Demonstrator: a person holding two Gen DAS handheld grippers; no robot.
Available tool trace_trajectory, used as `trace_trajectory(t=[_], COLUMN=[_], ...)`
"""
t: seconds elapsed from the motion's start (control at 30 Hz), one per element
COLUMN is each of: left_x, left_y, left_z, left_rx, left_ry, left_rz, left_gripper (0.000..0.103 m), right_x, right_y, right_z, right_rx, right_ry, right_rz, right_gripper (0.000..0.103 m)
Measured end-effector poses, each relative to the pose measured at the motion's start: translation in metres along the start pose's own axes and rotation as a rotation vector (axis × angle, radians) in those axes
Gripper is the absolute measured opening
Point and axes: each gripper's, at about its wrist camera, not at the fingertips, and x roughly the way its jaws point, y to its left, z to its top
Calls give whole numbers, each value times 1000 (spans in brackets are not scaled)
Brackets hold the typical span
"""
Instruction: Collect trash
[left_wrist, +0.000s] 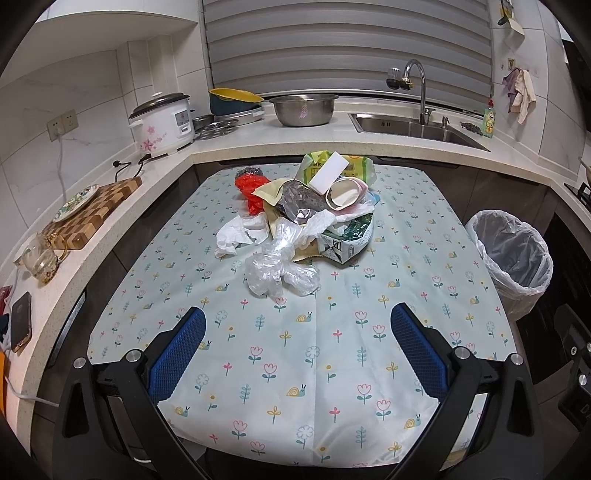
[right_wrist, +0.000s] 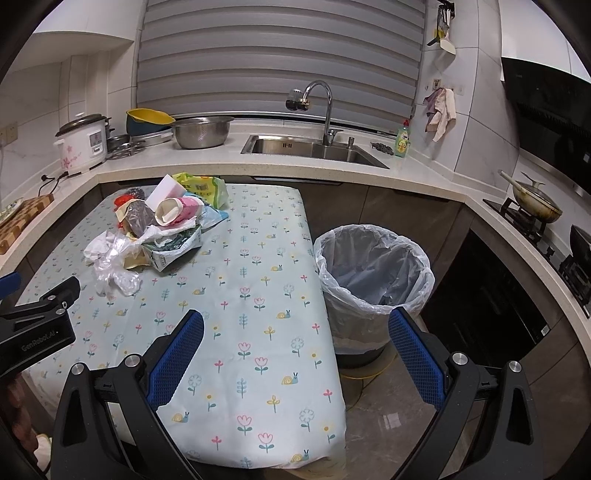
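Trash pile (left_wrist: 303, 218) lying heaped, long axis toward sink; bin (right_wrist: 373, 273) standing upright; left gripper (left_wrist: 297, 347) and right gripper (right_wrist: 295, 347) both gaping wide, holding nothing.

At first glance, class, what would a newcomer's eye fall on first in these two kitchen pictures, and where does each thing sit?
The eye goes first to the heap of trash piled toward the far end of the flowered tablecloth, with a clear plastic bag spilling out nearest the camera. Next is the bin lined with a clear bag, standing on the floor just off the table's right edge. Both the left gripper and the right gripper hang open, holding nothing.
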Motion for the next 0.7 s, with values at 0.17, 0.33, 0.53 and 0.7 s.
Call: trace_trajectory(t=[0.17, 0.33, 0.53, 0.7], left_x=[1, 0, 1, -1], left_y=[1, 2, 2, 2], left_z=[0, 0, 1, 6], left_rx=[0, 0, 0, -4], left_ry=[-2, -2, -2, -2], left_rz=[2, 1, 2, 2], left_gripper=[96, 96, 96, 96], right_x=[0, 0, 0, 0], right_y=[1, 1, 0, -1], right_z=[0, 3, 3, 4], right_rx=[0, 0, 0, -1], right_ry=[0, -2, -4, -5], right_rz=[-1, -4, -6, -6], right_gripper=[96, 96, 96, 96])
